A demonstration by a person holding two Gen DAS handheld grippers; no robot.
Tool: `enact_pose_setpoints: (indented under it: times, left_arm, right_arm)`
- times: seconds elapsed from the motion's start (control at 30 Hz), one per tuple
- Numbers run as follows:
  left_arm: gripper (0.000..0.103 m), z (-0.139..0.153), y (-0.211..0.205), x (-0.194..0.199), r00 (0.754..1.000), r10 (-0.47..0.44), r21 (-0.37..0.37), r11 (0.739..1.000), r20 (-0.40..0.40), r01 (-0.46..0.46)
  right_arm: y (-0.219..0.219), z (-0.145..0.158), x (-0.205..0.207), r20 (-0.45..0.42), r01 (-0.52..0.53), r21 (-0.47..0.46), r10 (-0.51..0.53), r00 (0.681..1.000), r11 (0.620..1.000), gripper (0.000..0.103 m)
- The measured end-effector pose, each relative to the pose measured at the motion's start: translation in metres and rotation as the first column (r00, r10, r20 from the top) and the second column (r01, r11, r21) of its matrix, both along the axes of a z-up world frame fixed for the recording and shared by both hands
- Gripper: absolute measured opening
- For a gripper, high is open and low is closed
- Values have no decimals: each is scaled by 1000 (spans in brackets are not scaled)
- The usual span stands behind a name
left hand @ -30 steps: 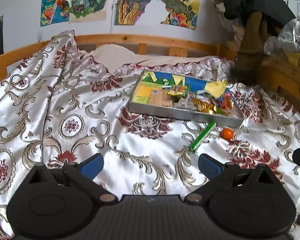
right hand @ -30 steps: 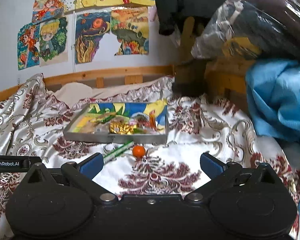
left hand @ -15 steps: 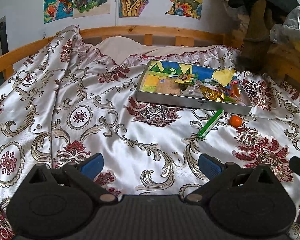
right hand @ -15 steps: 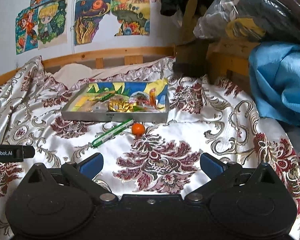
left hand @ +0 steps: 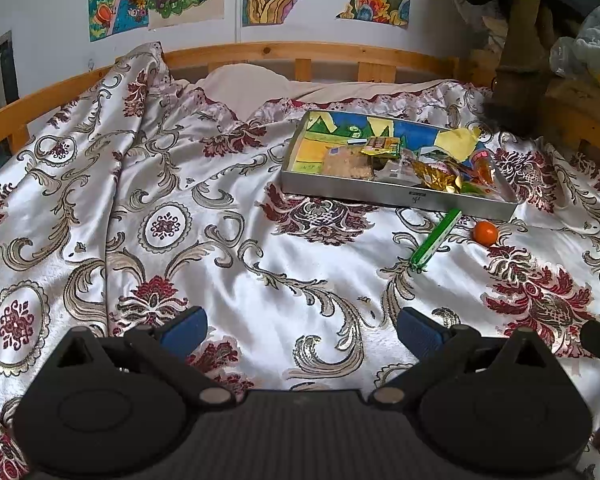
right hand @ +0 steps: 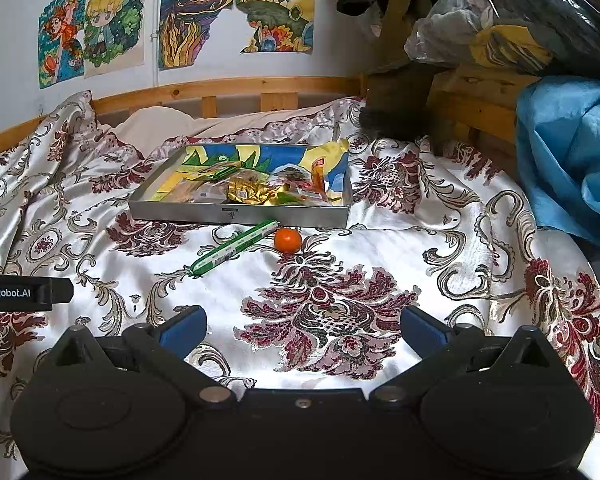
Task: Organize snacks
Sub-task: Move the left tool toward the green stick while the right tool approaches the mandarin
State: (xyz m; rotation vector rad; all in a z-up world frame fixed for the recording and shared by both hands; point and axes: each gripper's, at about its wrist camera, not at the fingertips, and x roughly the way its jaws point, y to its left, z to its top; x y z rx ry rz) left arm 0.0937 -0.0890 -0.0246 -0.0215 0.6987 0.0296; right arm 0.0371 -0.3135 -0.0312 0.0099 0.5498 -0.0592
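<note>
Ahead, both the left gripper (left hand: 302, 330) and right gripper (right hand: 304, 330) hovered with jaws apart and empty over the bedspread (right hand: 380, 272). Green stick pack (right hand: 234, 248) and orange (right hand: 287, 240) lay beyond the right jaws, just before the snack-filled tray (right hand: 236, 213).

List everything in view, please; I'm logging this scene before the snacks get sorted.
Tray: one, silver metal, on the bedspread, holding a pile of snack packets.
Gold packet: one, in the tray.
Stick snack: one, green and white, on the bedspread just in front of the tray.
Orange: one, beside the stick snack, outside the tray.
Bedspread: one, white satin with maroon pattern.
Drawings: several, colourful, on the wall.
Blue cloth: one, at the right.
Left gripper: black, blue pads, jaws open, empty.
Right gripper: the same, open, empty.
</note>
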Motion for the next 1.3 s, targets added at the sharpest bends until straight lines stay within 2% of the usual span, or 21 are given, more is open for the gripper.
enact_pose_setpoints:
  times: [0.53,0.87,1.3]
  left_arm:
    - [103,-15,-8,20,1000,-8,13,1000,-4,8]
    - [103,-24,-17,41,1000,-1,14,1000,6,1]
    - [103,-32,-37,77,998,-68,47,997,18,67]
  right_arm:
    - [7,-8,16,-25,-20,-25,19,1000,999,102]
    - [-6,-6,32,38,32,25,-33,999,999,102]
    - [-21,-17,64,44,78,85,-82,996,993,102]
